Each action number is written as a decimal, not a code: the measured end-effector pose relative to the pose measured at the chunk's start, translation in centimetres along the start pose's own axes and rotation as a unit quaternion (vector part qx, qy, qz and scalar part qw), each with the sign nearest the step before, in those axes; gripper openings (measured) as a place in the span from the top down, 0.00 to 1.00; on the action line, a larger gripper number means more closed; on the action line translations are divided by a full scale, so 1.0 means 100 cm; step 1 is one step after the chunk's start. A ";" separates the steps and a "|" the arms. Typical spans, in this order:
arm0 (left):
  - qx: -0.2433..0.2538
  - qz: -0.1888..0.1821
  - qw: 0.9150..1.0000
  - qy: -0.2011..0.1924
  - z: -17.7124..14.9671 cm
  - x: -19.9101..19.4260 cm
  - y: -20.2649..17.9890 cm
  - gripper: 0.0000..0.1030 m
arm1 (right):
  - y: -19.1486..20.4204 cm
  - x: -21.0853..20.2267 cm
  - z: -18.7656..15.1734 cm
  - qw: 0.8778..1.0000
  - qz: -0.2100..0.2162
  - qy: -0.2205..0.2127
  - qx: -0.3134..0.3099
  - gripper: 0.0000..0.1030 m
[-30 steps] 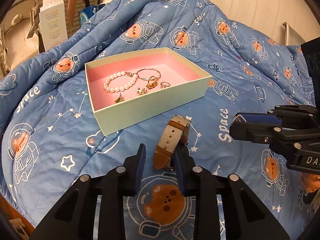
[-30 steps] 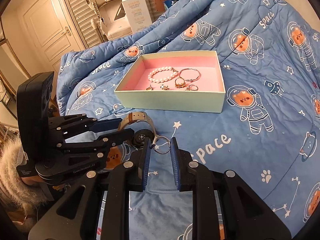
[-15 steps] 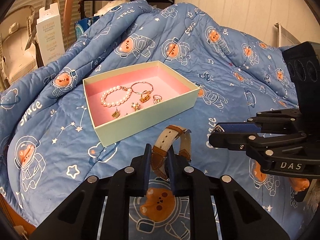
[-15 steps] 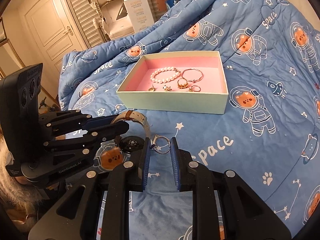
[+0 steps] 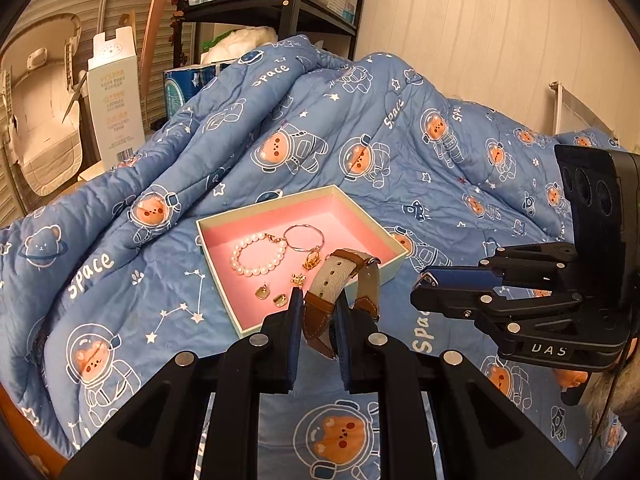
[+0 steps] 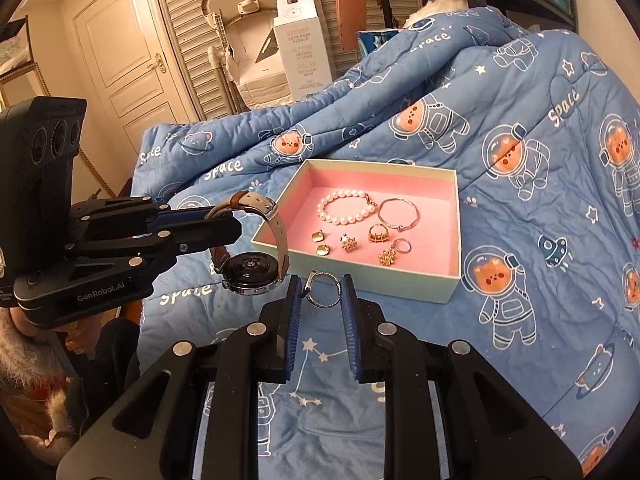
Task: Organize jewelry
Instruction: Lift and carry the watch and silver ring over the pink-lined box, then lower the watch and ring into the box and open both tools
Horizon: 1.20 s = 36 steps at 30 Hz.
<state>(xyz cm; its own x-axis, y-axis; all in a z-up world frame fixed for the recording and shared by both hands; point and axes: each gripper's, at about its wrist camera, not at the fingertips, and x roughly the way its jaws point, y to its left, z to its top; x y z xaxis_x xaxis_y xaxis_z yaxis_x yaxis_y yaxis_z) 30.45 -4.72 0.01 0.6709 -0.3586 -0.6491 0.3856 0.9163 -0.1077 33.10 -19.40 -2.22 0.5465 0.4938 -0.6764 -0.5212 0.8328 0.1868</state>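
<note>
My left gripper (image 5: 317,304) is shut on the strap of a beige and brown watch (image 5: 334,276) and holds it in the air just left of the box; it shows hanging in the right wrist view (image 6: 250,266). My right gripper (image 6: 320,294) is shut on a thin silver bangle (image 6: 324,290), held above the quilt in front of the box. The pale green box with pink lining (image 6: 360,276) holds a pearl bracelet (image 6: 346,210), a thin bangle (image 6: 398,214), rings and earrings.
A blue space-print quilt (image 6: 520,208) covers the bed and rises in folds behind the box. A white carton (image 6: 302,46) and a baby seat stand beyond the bed, with a door at the left. A black shelf (image 5: 280,4) stands behind.
My left gripper closed on the watch strap and lifted the watch off the quilt toward the box. My right gripper rose with the bangle still held.
</note>
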 end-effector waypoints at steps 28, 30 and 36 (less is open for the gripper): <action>-0.063 0.083 0.991 0.083 0.061 0.123 0.062 0.86 | -0.069 0.126 0.077 0.993 -0.052 0.102 0.027 0.80; -0.058 0.095 0.990 0.084 0.059 0.128 0.060 0.86 | -0.070 0.133 0.078 0.992 -0.054 0.109 0.023 0.80; -0.048 0.113 0.989 0.083 0.057 0.139 0.056 0.85 | -0.075 0.153 0.080 0.989 -0.070 0.130 0.013 0.80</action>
<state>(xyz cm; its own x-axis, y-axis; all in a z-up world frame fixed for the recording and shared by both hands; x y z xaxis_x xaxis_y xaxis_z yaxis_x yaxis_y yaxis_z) 45.56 -5.62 -5.28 0.6173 -0.1162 -0.7781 0.1709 0.9852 -0.0115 50.60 -16.08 -8.31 0.4239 0.2941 -0.8566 -0.4331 0.8965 0.0934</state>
